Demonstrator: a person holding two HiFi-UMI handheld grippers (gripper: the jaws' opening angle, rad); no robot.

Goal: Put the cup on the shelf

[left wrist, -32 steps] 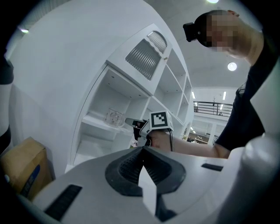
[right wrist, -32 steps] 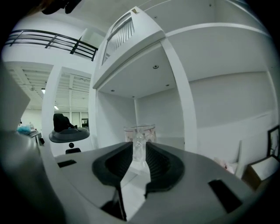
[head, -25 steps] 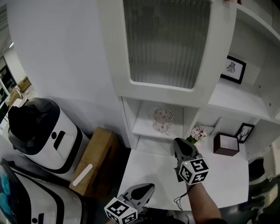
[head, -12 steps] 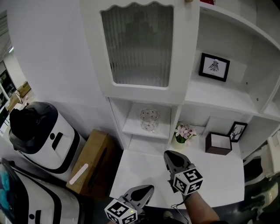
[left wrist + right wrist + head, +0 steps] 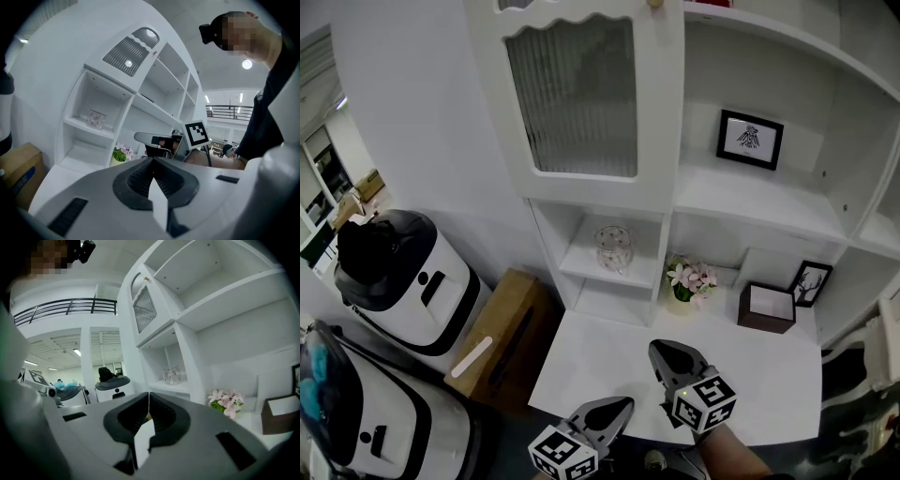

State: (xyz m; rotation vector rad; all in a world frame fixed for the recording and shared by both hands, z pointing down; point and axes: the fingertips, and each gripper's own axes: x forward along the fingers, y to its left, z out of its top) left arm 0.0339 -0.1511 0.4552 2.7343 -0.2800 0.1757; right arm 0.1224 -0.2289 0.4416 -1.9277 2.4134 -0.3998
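Observation:
A clear glass cup [image 5: 613, 248] with small pink dots stands upright on the small lower-left shelf [image 5: 581, 267] of the white cabinet. It also shows in the left gripper view as the cup [image 5: 96, 119] and in the right gripper view as the cup [image 5: 171, 375]. My right gripper [image 5: 661, 349] hovers over the white counter [image 5: 600, 361], well short of the cup, jaws closed together with nothing in them. My left gripper [image 5: 617, 408] sits at the counter's near edge, also shut and empty. In each gripper view the jaws meet: left gripper [image 5: 152, 159], right gripper [image 5: 148, 394].
Pink flowers in a pot [image 5: 689, 281] and a dark brown box [image 5: 767, 307] stand at the counter's back. Framed pictures [image 5: 750, 139] [image 5: 809, 283] sit on shelves. A ribbed-glass cabinet door [image 5: 572, 94] hangs above the cup. A cardboard box [image 5: 502, 337] and white machines [image 5: 403, 281] stand left.
My right gripper has drawn back from the shelf toward the counter's near edge. The view has swung to show more of the upper shelves. The cup stays on its shelf.

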